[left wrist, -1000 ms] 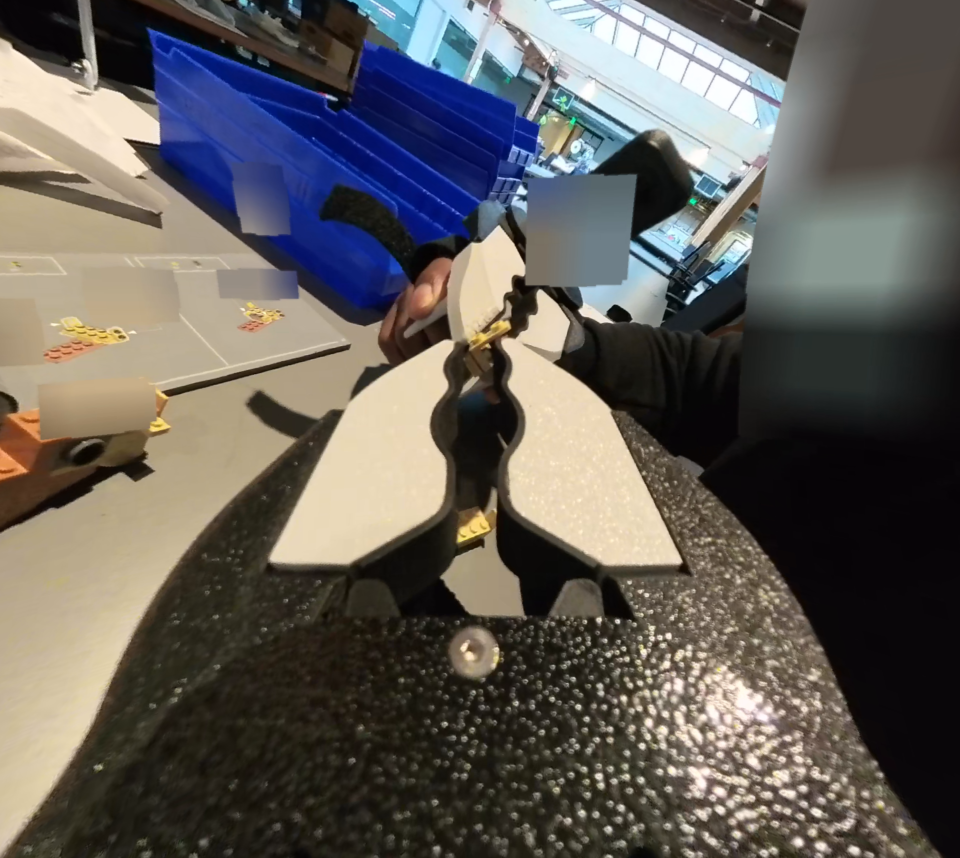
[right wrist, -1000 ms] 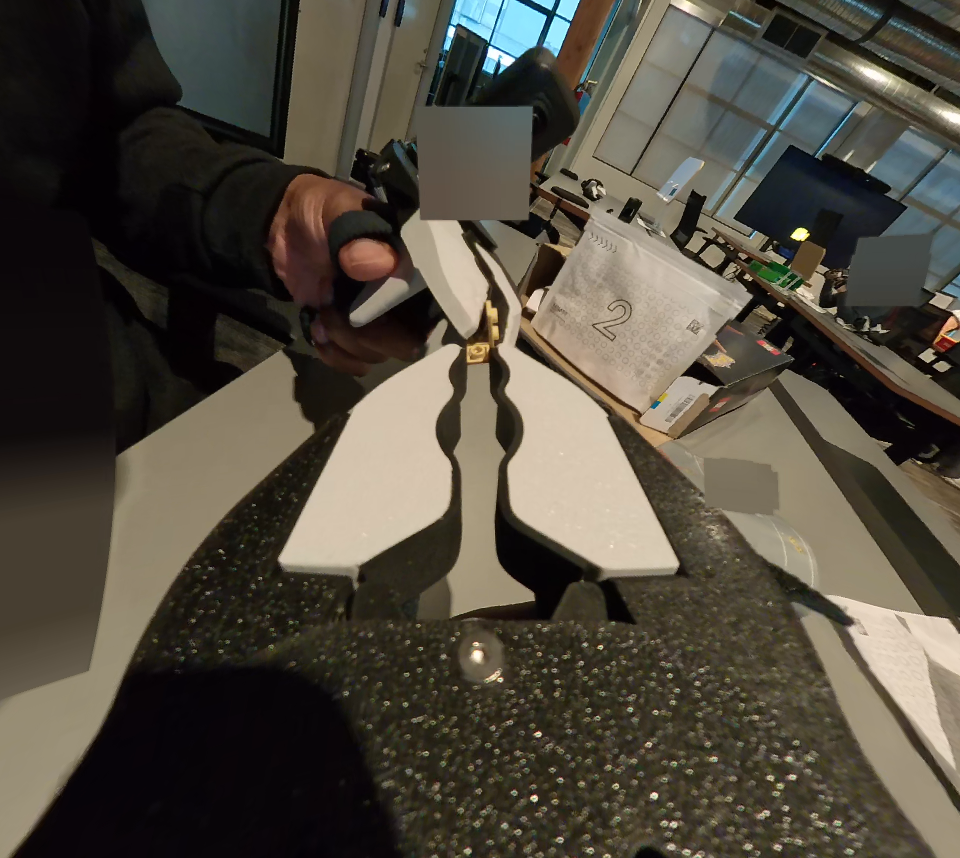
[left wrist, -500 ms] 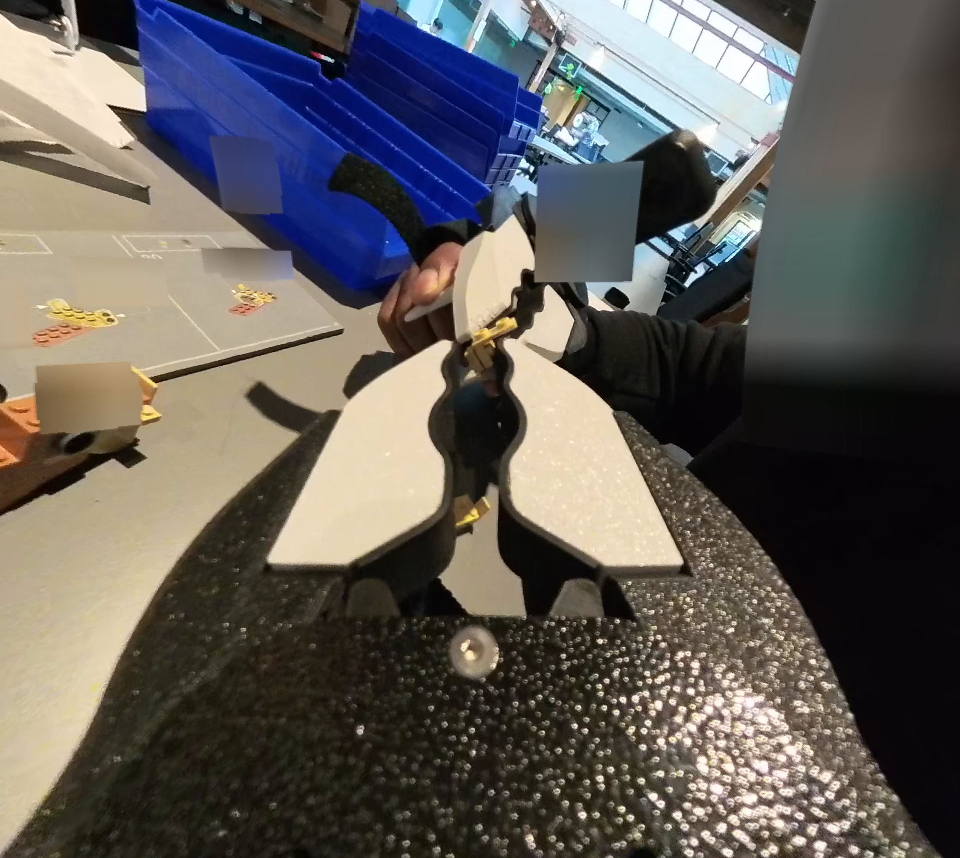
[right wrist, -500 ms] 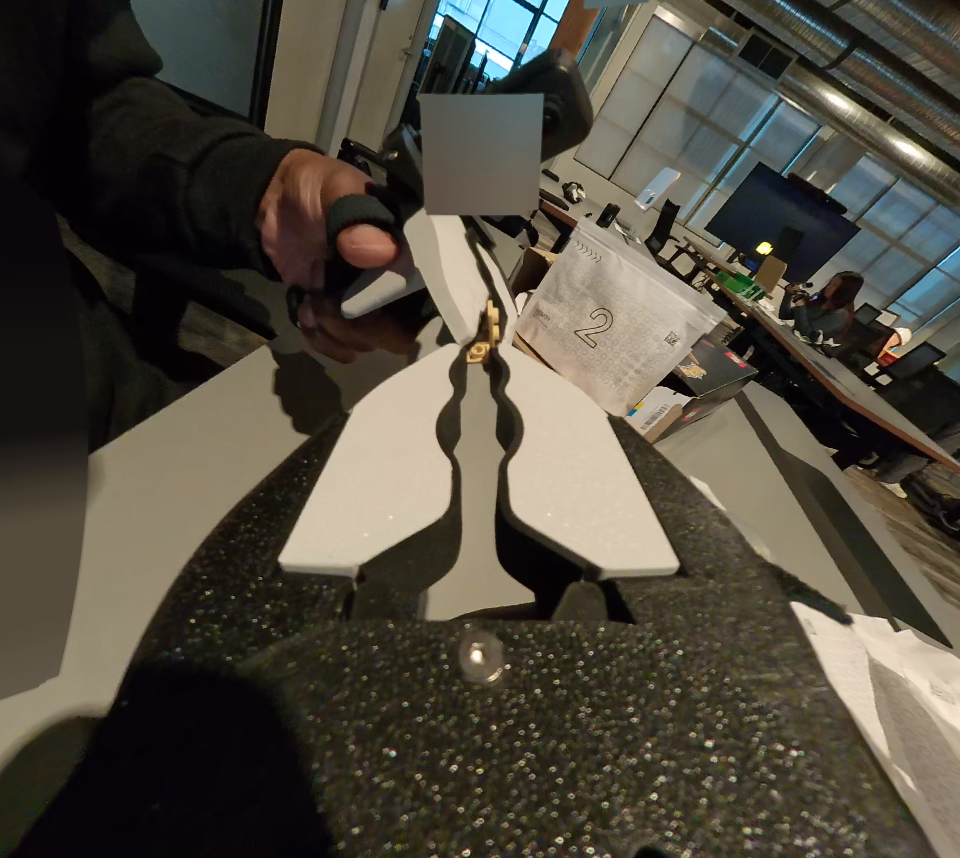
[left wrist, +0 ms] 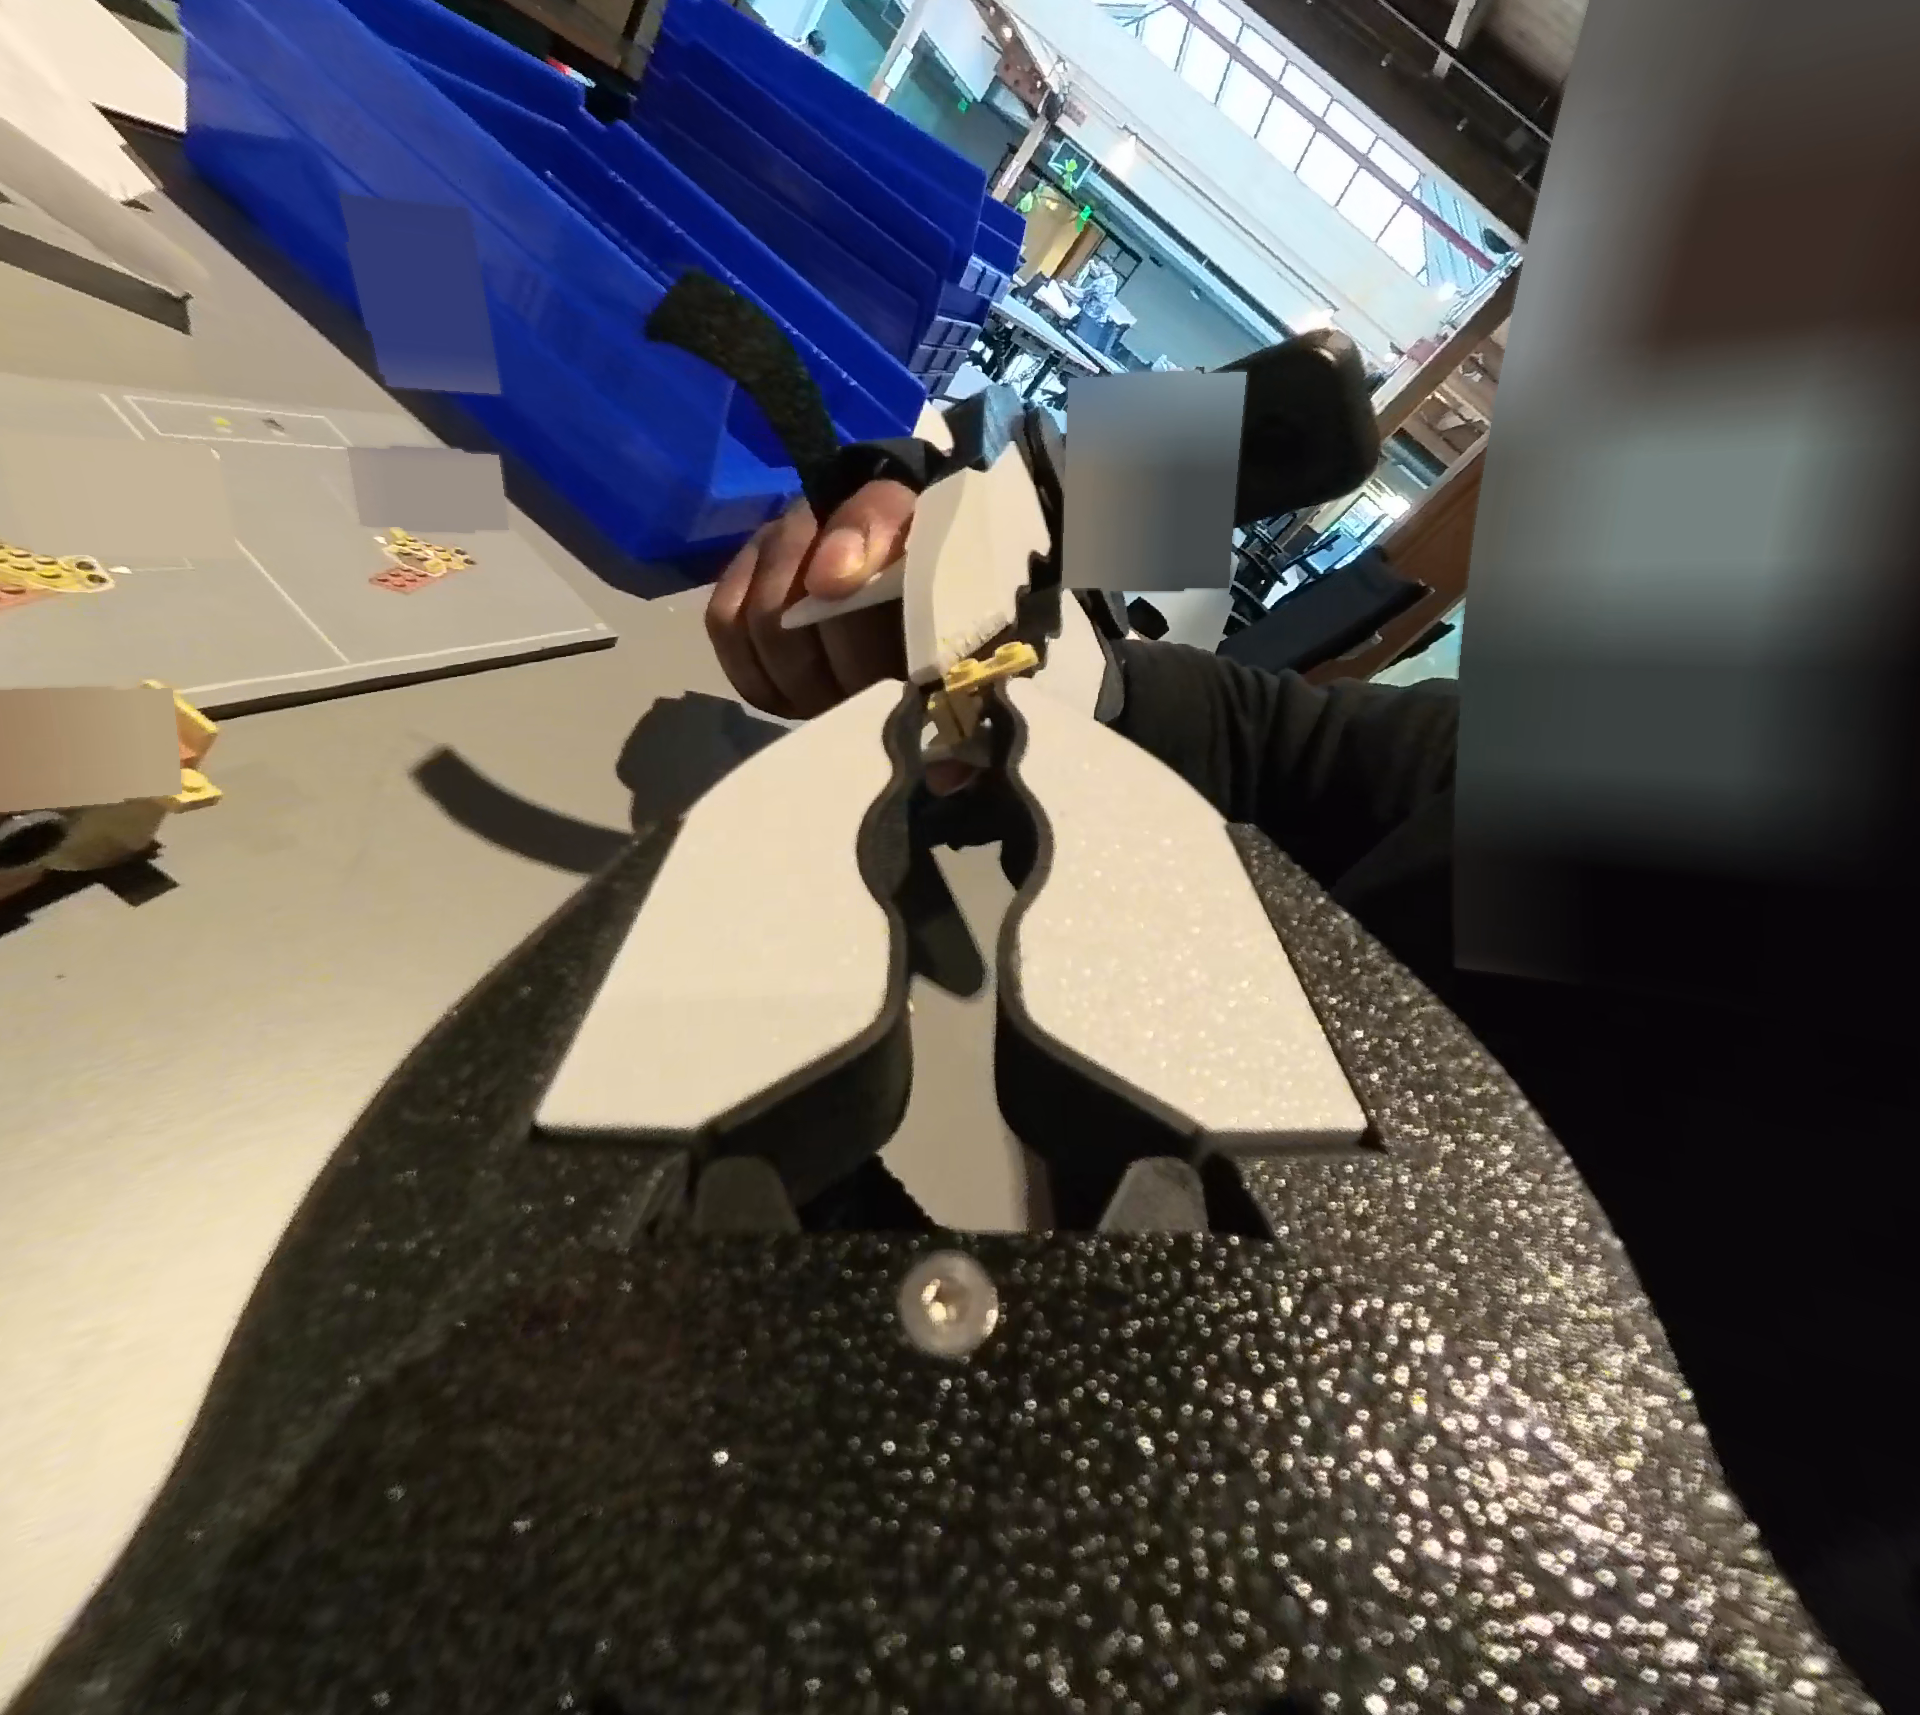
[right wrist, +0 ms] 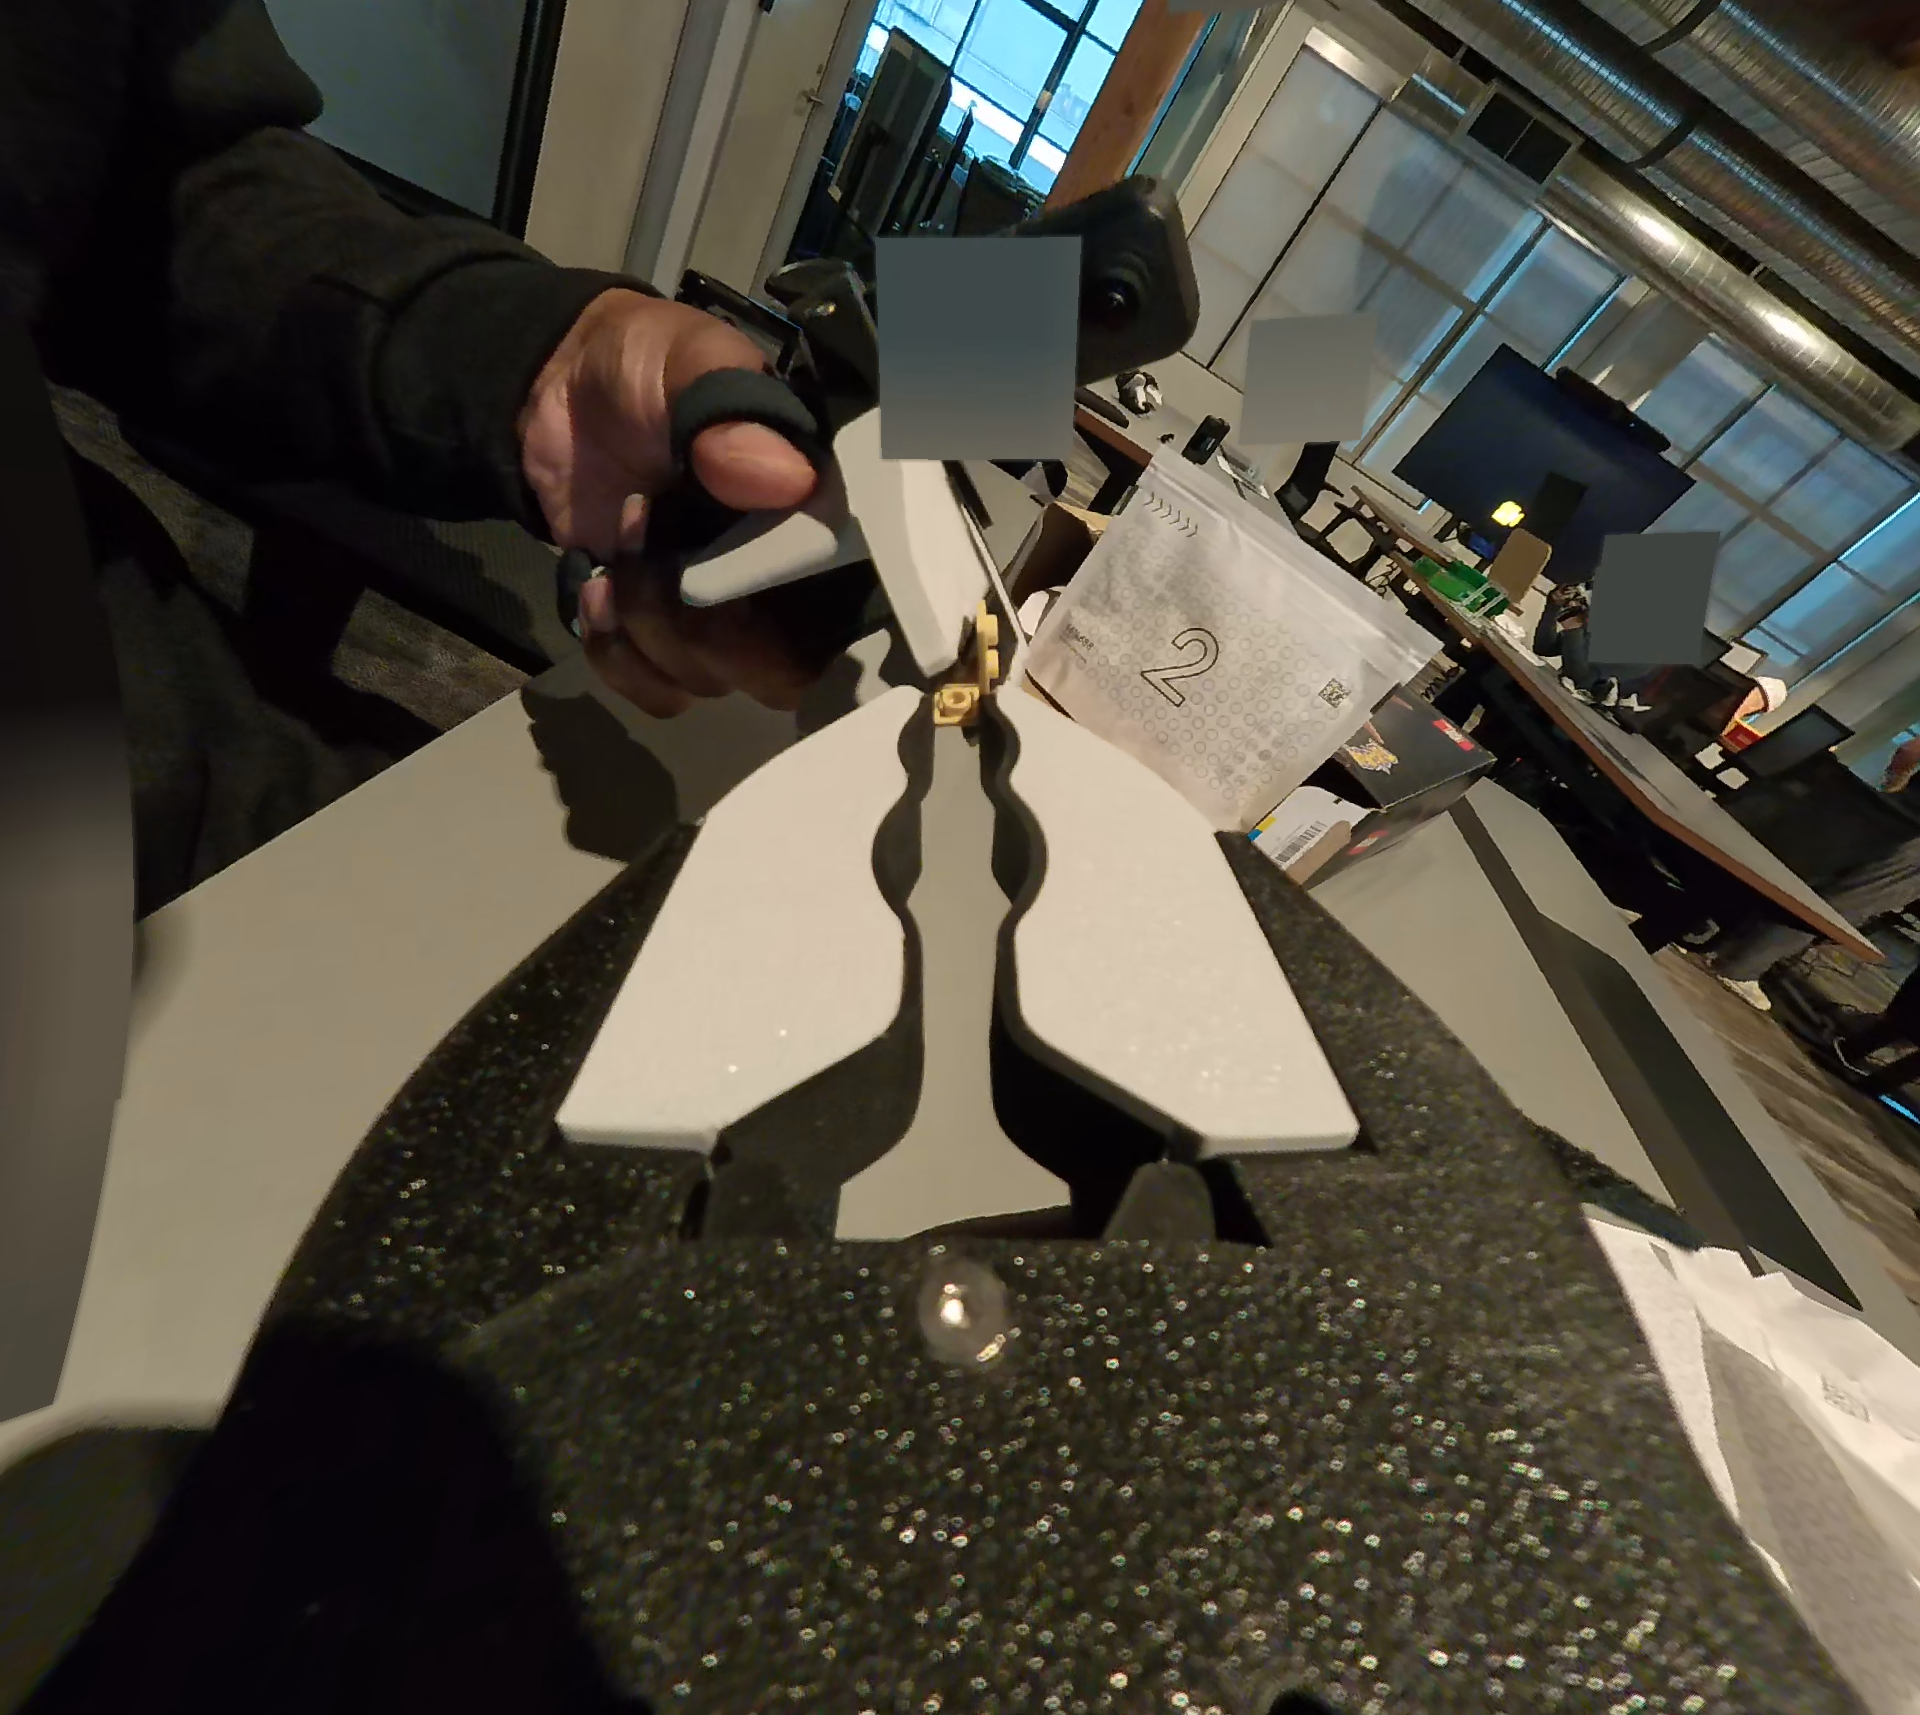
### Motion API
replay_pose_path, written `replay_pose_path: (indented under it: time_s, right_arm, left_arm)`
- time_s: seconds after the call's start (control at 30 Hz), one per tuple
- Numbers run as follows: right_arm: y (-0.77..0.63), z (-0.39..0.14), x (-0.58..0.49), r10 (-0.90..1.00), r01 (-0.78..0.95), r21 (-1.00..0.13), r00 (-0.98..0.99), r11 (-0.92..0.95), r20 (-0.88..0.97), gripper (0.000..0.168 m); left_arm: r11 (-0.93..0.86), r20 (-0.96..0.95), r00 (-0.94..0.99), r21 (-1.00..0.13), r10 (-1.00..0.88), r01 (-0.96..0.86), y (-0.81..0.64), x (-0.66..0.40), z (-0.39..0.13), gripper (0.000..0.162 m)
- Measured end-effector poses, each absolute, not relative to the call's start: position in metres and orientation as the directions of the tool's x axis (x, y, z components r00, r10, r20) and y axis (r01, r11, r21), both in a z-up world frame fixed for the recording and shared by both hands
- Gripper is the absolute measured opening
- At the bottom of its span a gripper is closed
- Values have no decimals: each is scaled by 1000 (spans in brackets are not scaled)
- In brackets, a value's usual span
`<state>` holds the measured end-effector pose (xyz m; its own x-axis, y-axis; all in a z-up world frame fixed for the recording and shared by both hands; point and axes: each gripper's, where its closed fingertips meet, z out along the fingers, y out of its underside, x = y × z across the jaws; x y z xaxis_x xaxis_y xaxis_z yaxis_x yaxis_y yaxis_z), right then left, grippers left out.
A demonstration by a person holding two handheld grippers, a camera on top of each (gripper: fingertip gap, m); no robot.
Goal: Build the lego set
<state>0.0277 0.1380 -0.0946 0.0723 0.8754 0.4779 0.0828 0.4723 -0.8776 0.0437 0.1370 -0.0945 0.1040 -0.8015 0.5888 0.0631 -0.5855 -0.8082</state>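
Both grippers are held in the air above the grey table [left wrist: 312,938], tip to tip. My left gripper [left wrist: 951,715] is shut on a small tan lego piece [left wrist: 954,718]. Opposite it, the right gripper [left wrist: 997,663] pinches a thin tan plate [left wrist: 992,666] that touches the left piece. In the right wrist view, my right gripper [right wrist: 956,704] is shut on a tan piece [right wrist: 954,704]. The left gripper [right wrist: 977,637] there grips a studded tan plate [right wrist: 987,639] pressed against it. A hand [right wrist: 623,522] holds the left gripper.
Blue bins [left wrist: 623,211] stand at the back left. A grey sheet with pictured pieces [left wrist: 312,585] lies before them. A partly built orange and tan model [left wrist: 104,792] sits at the far left. A white bag [right wrist: 1195,657], a black box [right wrist: 1392,772] and papers [right wrist: 1766,1405] lie on the right. The tips of both grippers are at nearly the same place.
Both grippers stay shut and tip to tip. The left wrist view has shifted slightly. The yellow piece seen low through the left fingers' gap no longer shows.
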Motion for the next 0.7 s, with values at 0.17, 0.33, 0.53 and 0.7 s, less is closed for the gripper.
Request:
replay_pose_path:
  time_s: [0.17,0.33,0.53,0.7]
  right_arm:
    - [139,-95,28,871,87,-874,77,478,484,8]
    - [139,-95,27,863,97,-866,84,491,499,8]
    - [140,-97,27,856,111,-859,90,499,509,8]
    - [140,-97,26,852,115,-856,90,505,515,8]
  left_arm:
    - [-603,607,96,-795,-789,75,138,41,-93,10]
    - [-619,622,96,-783,-777,68,138,40,-94,9]
    - [-643,648,91,-762,-756,74,138,40,-96,9]
    - [-650,654,87,-756,-751,77,137,40,-96,8]
